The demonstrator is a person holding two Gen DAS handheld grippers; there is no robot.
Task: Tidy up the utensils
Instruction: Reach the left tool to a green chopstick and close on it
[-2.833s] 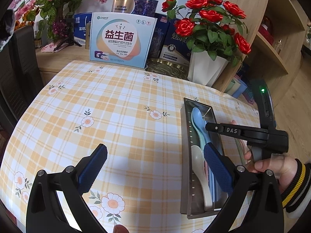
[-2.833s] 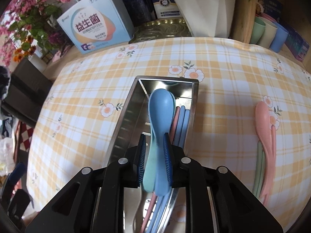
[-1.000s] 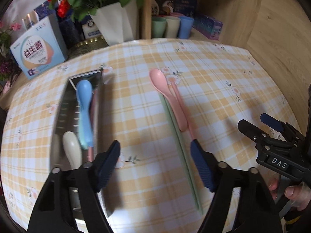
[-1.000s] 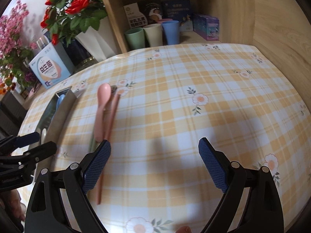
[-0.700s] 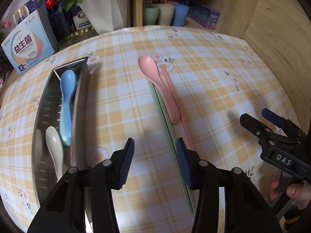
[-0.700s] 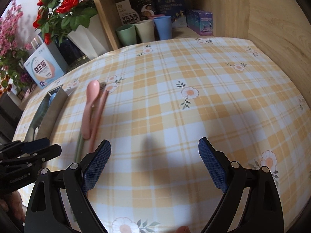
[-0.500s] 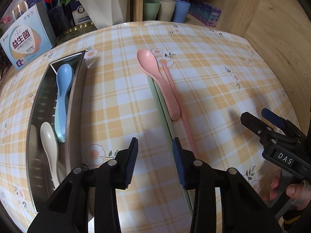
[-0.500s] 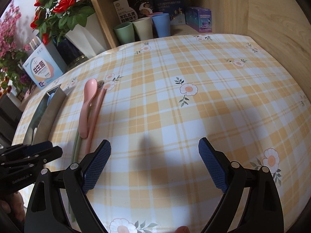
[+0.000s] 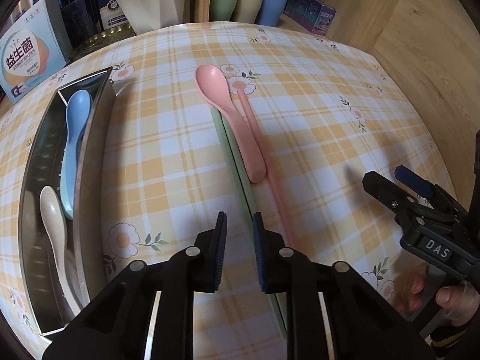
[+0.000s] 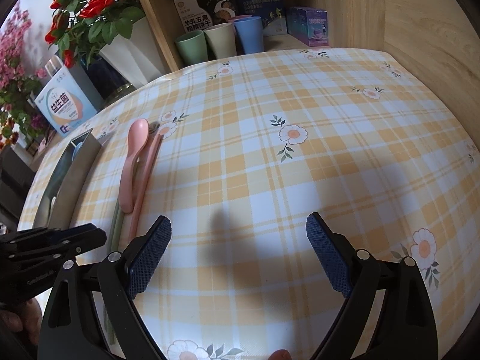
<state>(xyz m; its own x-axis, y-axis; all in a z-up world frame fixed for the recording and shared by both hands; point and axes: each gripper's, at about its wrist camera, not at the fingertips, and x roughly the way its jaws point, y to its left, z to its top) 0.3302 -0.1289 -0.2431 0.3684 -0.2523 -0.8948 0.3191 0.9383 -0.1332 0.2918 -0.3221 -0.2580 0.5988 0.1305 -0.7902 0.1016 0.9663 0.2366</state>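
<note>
Left gripper [image 9: 238, 234] jaws have just been closing round the pale green plastic chopsticks [image 9: 232, 150] on the checked surface [image 9: 315, 120], not clamped yet afaict. Right gripper [image 10: 238, 252] jaws are held wide apart, empty. Only one stick could get pinched, or the pink plastic spoon [image 9: 228, 114] nudged, b/c they're touching.

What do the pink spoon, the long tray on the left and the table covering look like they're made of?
Pink spoon: likely matte plastic or a fibre composite; even pastel colour, no glare. Tray: brushed stainless steel, judging by its grey mirror-like walls. Table covering: probably wipeable vinyl or oilcloth; printed plaid with a soft sheen, though coated fabric is possible.
</note>
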